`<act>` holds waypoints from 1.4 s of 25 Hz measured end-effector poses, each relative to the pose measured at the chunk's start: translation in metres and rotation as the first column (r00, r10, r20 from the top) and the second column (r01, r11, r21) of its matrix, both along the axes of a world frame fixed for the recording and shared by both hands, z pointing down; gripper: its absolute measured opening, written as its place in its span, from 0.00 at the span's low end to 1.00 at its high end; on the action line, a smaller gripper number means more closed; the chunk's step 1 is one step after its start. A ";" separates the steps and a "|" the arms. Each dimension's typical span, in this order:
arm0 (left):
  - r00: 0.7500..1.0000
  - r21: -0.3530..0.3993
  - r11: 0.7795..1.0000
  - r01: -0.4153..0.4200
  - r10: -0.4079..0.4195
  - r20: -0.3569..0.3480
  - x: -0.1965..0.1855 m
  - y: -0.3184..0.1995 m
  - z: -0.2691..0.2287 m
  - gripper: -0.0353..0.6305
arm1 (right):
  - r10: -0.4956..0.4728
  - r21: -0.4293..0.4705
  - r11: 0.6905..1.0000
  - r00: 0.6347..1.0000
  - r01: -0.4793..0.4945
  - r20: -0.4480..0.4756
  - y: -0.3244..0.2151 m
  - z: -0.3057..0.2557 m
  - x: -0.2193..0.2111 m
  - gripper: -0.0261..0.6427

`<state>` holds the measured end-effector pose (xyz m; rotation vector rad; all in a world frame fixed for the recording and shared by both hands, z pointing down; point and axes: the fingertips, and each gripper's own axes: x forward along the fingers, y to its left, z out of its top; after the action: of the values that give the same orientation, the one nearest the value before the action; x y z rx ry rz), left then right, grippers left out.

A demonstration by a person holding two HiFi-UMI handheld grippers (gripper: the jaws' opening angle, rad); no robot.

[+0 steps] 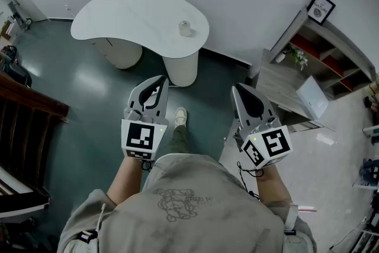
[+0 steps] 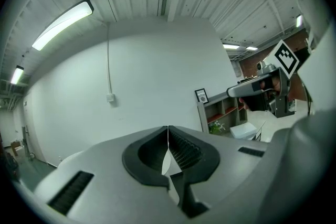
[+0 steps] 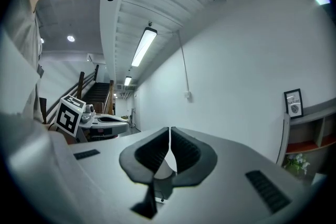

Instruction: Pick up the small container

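White table: small container is set near its right edge, well apart from left gripper and right gripper, jaws closed together.

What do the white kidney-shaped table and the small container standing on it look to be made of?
White kidney-shaped table: smooth, matt, uniformly white top with no visible grain, so probably painted board or laminate rather than bare wood.
Small pale cylindrical container: too small in the head view to be sure; it looks opaque and matt, perhaps plastic or ceramic.
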<state>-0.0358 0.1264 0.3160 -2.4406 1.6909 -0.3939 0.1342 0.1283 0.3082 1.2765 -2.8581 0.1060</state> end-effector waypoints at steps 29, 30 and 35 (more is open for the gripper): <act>0.996 -0.032 0.995 -0.093 0.093 0.002 -0.127 -0.278 -0.015 0.08 | 0.096 -0.056 0.994 0.995 -0.097 -0.023 -0.291 -0.017 -0.116 0.09; 0.996 -0.033 0.995 -0.090 0.089 -0.010 -0.130 -0.282 -0.016 0.08 | 0.098 -0.059 0.993 0.995 -0.100 -0.027 -0.296 -0.017 -0.118 0.09; 0.995 -0.033 0.996 -0.088 0.087 -0.042 -0.137 -0.299 -0.017 0.08 | 0.102 -0.065 0.992 0.994 -0.105 -0.049 -0.314 -0.016 -0.125 0.09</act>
<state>-0.1731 -0.1726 0.2990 -2.5532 1.5982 -0.3680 0.0088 -0.1858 0.2923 1.3957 -2.7255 0.1703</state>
